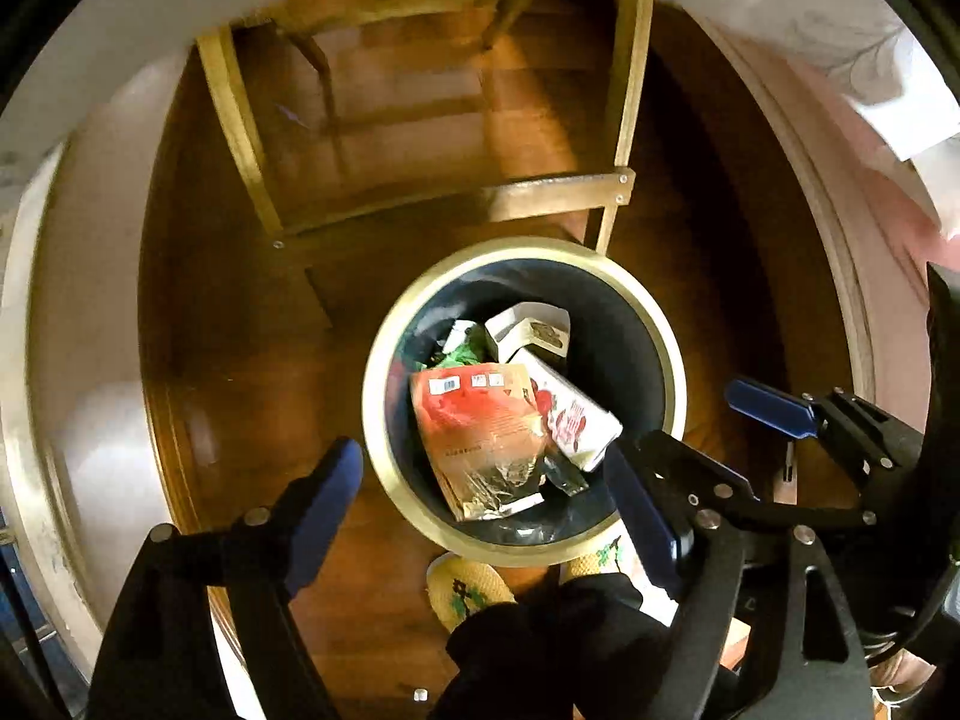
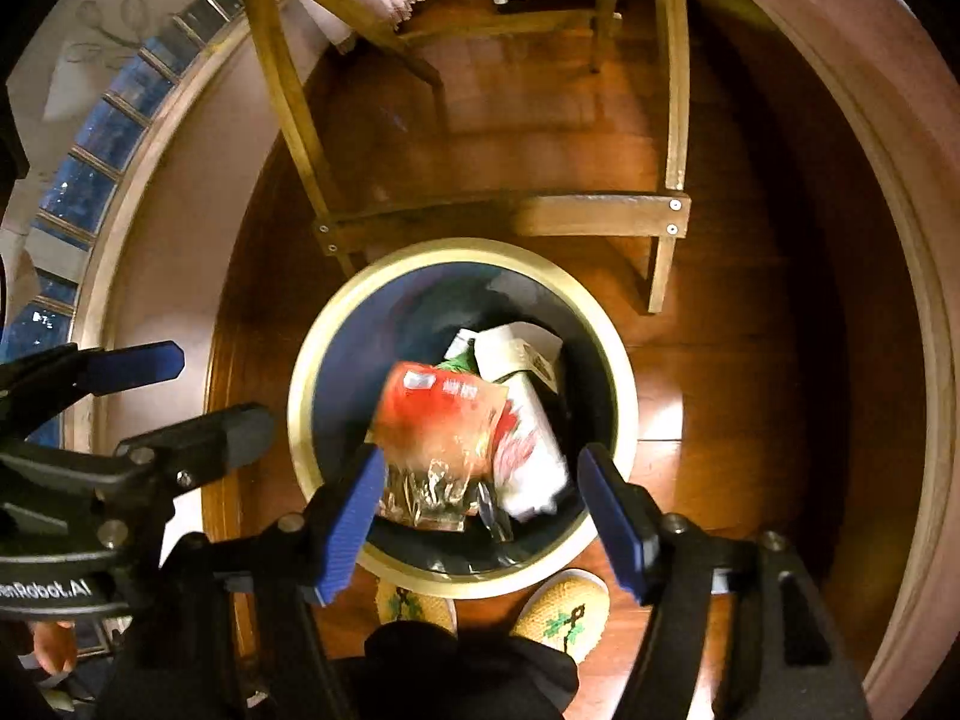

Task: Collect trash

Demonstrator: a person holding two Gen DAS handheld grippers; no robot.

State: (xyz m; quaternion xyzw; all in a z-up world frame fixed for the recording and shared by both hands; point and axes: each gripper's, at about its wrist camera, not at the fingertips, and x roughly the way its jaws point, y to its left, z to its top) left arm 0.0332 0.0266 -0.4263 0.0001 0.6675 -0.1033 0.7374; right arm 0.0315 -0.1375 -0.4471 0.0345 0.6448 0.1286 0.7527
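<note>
Left wrist view: left gripper (image 1: 483, 501) spread wide, holding nothing, above the round bin (image 1: 671, 354); red snack bag (image 1: 480, 420) lying sharp among cartons inside; right gripper (image 1: 678, 420) alongside.

Right wrist view: right gripper (image 2: 483, 516) gaping too, empty; same bag (image 2: 444, 420) blurred here, within the bin (image 2: 624, 378); patterned slippers (image 2: 564, 609) below the rim; left gripper (image 2: 204, 387) at left.

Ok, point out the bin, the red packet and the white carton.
bin (image 1: 669, 354), left wrist view, cream rim.
red packet (image 1: 474, 414), left wrist view, printed face.
white carton (image 1: 579, 414), left wrist view, side panel.
</note>
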